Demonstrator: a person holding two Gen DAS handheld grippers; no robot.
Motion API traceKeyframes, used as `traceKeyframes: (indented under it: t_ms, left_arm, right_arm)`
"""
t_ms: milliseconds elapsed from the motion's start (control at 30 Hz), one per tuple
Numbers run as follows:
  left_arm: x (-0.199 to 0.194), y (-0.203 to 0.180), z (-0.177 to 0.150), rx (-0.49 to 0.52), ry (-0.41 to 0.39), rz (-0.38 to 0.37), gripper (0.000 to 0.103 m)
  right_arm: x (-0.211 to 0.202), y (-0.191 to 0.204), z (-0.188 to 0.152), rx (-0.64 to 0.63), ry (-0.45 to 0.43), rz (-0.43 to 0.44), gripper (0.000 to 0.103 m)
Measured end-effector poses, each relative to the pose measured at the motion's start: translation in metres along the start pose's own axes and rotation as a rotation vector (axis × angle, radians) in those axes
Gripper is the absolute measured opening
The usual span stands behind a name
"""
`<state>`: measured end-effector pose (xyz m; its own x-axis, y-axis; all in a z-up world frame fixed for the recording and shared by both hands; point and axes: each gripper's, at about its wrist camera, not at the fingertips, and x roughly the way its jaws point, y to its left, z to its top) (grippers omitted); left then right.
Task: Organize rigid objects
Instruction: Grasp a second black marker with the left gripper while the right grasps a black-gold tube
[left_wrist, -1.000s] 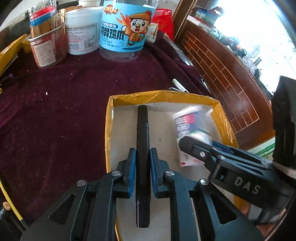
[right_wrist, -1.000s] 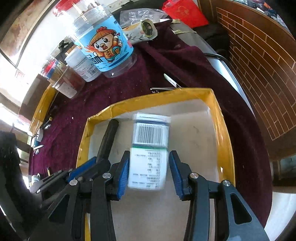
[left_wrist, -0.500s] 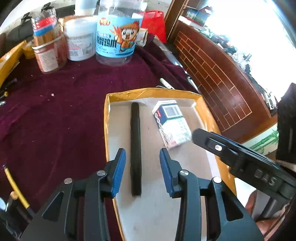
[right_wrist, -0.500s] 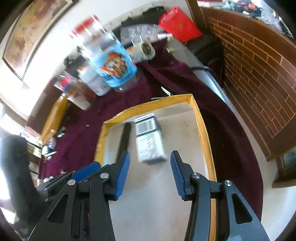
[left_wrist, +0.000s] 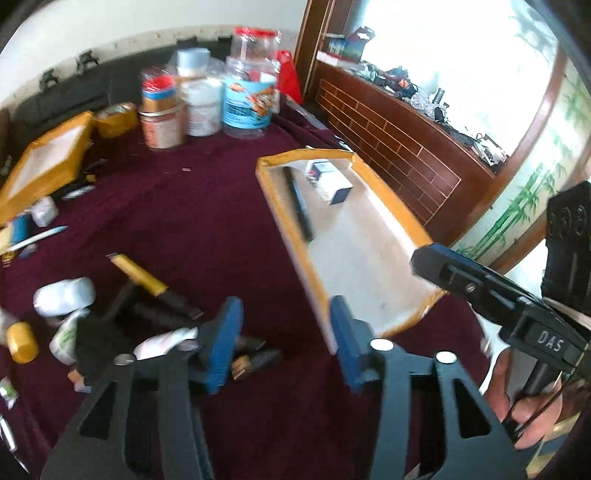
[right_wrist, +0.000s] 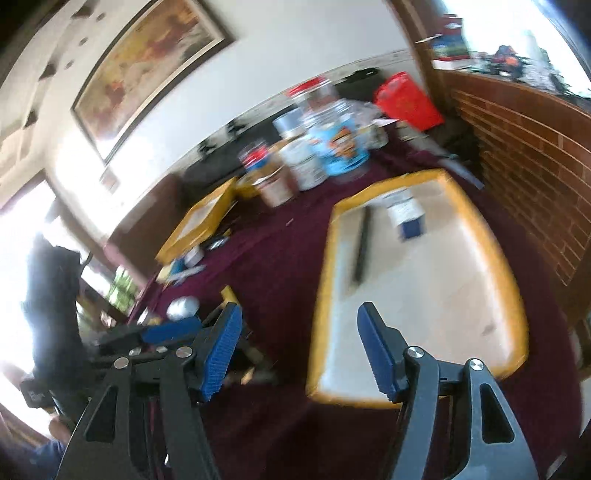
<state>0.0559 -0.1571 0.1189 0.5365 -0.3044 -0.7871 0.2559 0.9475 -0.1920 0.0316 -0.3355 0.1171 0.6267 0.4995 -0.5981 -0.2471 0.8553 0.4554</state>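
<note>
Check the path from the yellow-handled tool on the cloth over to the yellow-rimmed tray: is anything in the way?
Nothing visible stands between them. The yellow-handled tool lies on bare maroon cloth, clear up to the tray rim. The tray's near half is free; the black pen and small box lie toward its far end.

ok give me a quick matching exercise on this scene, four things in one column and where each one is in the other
Things:
1. black pen
2. small box
3. blue-label jar
4. yellow-handled knife

Places:
A. standing at the far end of the cloth
B. in the yellow-rimmed tray, along its left side
C. lying on the cloth left of the tray
D. in the tray, near its far end

Pairs: 1-B, 2-D, 3-A, 4-C
</note>
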Motion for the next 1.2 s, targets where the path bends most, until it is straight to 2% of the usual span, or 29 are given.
traceKeyframes:
  t_ms: [100, 233, 367, 467, 600, 700, 733, 800, 833, 867, 1000, 1033, 1133, 1200]
  left_arm:
    - [-0.029, 0.020, -0.027, 0.013, -0.049, 0.021, 0.054]
    - [-0.053, 0.051, -0.062, 0.035, -0.058, 0.035, 0.054]
    - [-0.060, 0.098, -0.100, -0.005, -0.007, 0.043, 0.054]
    - [-0.052, 0.118, -0.124, -0.042, 0.067, -0.016, 0.054]
    - [-0.034, 0.101, -0.145, 0.002, 0.155, -0.073, 0.054]
    - [-0.019, 0.077, -0.147, 0.066, 0.181, -0.034, 0.054]
    - [-0.014, 0.072, -0.147, 0.078, 0.188, -0.022, 0.053]
    - [-0.001, 0.065, -0.149, 0.090, 0.201, 0.037, 0.034]
    - [0.002, 0.062, -0.149, 0.104, 0.197, 0.086, 0.017]
    - [0.001, 0.061, -0.149, 0.115, 0.179, 0.115, 0.013]
    - [-0.004, 0.083, -0.149, 0.063, 0.171, 0.119, 0.013]
    - [-0.006, 0.090, -0.149, 0.054, 0.166, 0.142, 0.013]
    - [-0.013, 0.112, -0.151, 0.011, 0.154, 0.144, 0.013]
    - [-0.018, 0.121, -0.153, -0.013, 0.149, 0.142, 0.013]
  right_arm:
    - [0.008, 0.024, -0.024, -0.019, 0.036, 0.038, 0.060]
    - [0.023, 0.051, -0.058, -0.027, 0.106, 0.076, 0.060]
    - [0.037, 0.071, -0.083, -0.069, 0.152, 0.064, 0.060]
    - [0.045, 0.075, -0.089, -0.072, 0.161, 0.032, 0.060]
    - [0.051, 0.071, -0.090, -0.078, 0.165, -0.027, 0.060]
    - [0.053, 0.071, -0.086, -0.109, 0.171, -0.059, 0.060]
    - [0.057, 0.070, -0.082, -0.112, 0.181, -0.067, 0.060]
    - [0.066, 0.068, -0.075, -0.118, 0.197, -0.062, 0.060]
    - [0.072, 0.066, -0.071, -0.120, 0.210, -0.063, 0.060]
    - [0.080, 0.064, -0.067, -0.122, 0.225, -0.069, 0.060]
    - [0.116, 0.055, -0.049, -0.112, 0.279, -0.052, 0.060]
    - [0.123, 0.052, -0.047, -0.102, 0.295, -0.047, 0.060]
    - [0.129, 0.054, -0.055, -0.126, 0.339, -0.034, 0.060]
    - [0.124, 0.058, -0.069, -0.133, 0.390, 0.038, 0.060]
